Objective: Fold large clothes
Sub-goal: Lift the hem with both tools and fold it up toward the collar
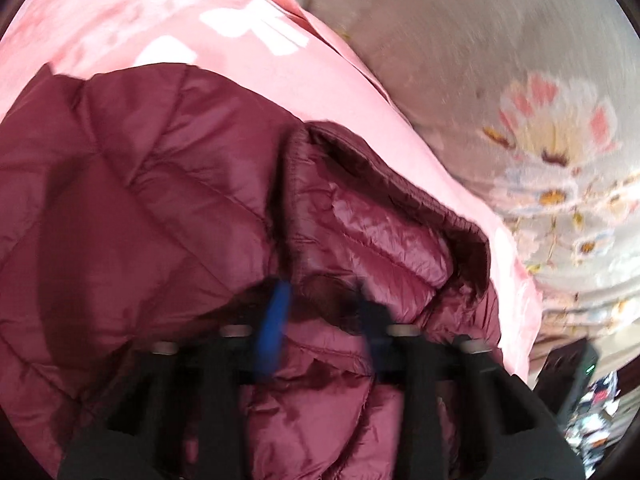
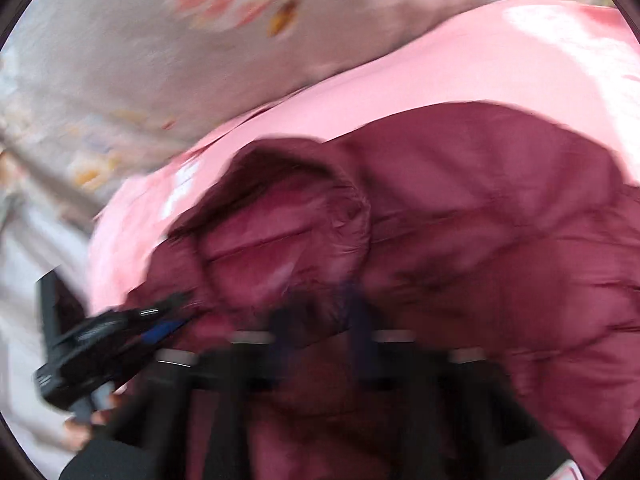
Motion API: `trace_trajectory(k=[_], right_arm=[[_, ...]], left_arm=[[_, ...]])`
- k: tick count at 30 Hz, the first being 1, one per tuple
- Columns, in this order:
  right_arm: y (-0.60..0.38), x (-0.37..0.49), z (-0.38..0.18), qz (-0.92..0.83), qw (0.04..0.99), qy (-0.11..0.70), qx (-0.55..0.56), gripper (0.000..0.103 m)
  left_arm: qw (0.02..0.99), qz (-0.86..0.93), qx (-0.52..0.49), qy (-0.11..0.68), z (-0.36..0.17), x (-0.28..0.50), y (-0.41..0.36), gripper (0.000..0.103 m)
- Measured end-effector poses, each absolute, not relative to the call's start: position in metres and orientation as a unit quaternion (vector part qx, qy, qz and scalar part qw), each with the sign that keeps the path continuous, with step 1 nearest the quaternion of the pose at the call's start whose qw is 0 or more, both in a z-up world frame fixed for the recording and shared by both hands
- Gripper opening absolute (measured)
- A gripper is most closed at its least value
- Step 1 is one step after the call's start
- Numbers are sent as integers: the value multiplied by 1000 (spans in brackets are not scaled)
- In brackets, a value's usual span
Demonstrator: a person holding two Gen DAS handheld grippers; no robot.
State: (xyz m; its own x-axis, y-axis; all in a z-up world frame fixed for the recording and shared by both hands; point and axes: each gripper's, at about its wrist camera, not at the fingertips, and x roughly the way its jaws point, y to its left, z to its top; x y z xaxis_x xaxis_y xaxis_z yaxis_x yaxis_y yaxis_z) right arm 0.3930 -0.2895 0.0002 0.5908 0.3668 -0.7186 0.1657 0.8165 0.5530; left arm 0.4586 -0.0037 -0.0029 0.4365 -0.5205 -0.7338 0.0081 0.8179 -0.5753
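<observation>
A maroon quilted puffer jacket (image 1: 160,200) lies on a pink garment (image 1: 120,12) with white print, spread over a floral bedsheet. My left gripper (image 1: 320,312), with blue pads, is shut on a fold of the maroon jacket near its hood. In the right wrist view the maroon jacket (image 2: 480,208) fills the middle, and my right gripper (image 2: 320,312) is shut on its fabric beside the hood. The left gripper (image 2: 120,336) shows at the lower left of that view. Both views are blurred by motion.
The grey bedsheet (image 1: 520,80) with pink and white flowers lies beyond the garments. A black device (image 1: 576,368) with a green light sits at the right edge. The pink garment (image 2: 440,68) lies under the jacket.
</observation>
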Motion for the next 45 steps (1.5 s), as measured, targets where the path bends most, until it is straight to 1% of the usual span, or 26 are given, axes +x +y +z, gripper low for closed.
trace_trajectory(k=[1, 2, 4, 6, 9, 12, 15, 25, 27, 29, 31, 34, 36, 39, 45], right_arm=[[-287, 391, 6, 64, 846, 440, 295, 6], [-284, 385, 20, 69, 861, 417, 284, 4], [-280, 372, 41, 79, 882, 377, 270, 4], [-278, 363, 45, 63, 893, 372, 246, 4], [-269, 361, 25, 13, 898, 403, 175, 3], [-272, 365, 1, -2, 885, 429, 178, 3], [-276, 365, -12, -1, 883, 431, 187, 3], [-281, 365, -19, -5, 889, 420, 184, 3], [-279, 357, -10, -19, 902, 393, 178, 5], [-274, 341, 11, -23, 922, 347, 170, 15], [-267, 334, 24, -2, 927, 331, 176, 15], [-236, 350, 14, 10, 912, 393, 114, 13], [-228, 357, -4, -8, 900, 427, 89, 7], [-236, 355, -13, -8, 895, 433, 110, 0], [-258, 350, -15, 16, 887, 441, 134, 0]], left_arm=[[812, -164, -246, 503, -1, 457, -4, 12], [816, -163, -237, 501, 0, 457, -5, 10], [828, -161, -216, 492, 4, 452, -6, 10], [841, -158, -190, 481, 7, 444, -6, 10], [844, -156, -179, 481, -5, 439, -1, 10], [851, -159, -176, 470, -15, 436, 2, 10], [863, -158, -147, 457, -17, 430, -2, 11], [881, -146, -103, 439, -16, 424, -12, 12], [884, -142, -93, 435, -15, 421, -15, 12], [886, -141, -89, 434, -15, 420, -16, 12], [886, -140, -88, 433, -15, 421, -17, 12], [887, -139, -84, 432, -15, 421, -18, 12], [888, -138, -77, 433, -15, 418, -19, 12], [887, -139, -71, 434, -15, 415, -19, 12], [883, -150, -91, 436, -15, 416, -12, 13]])
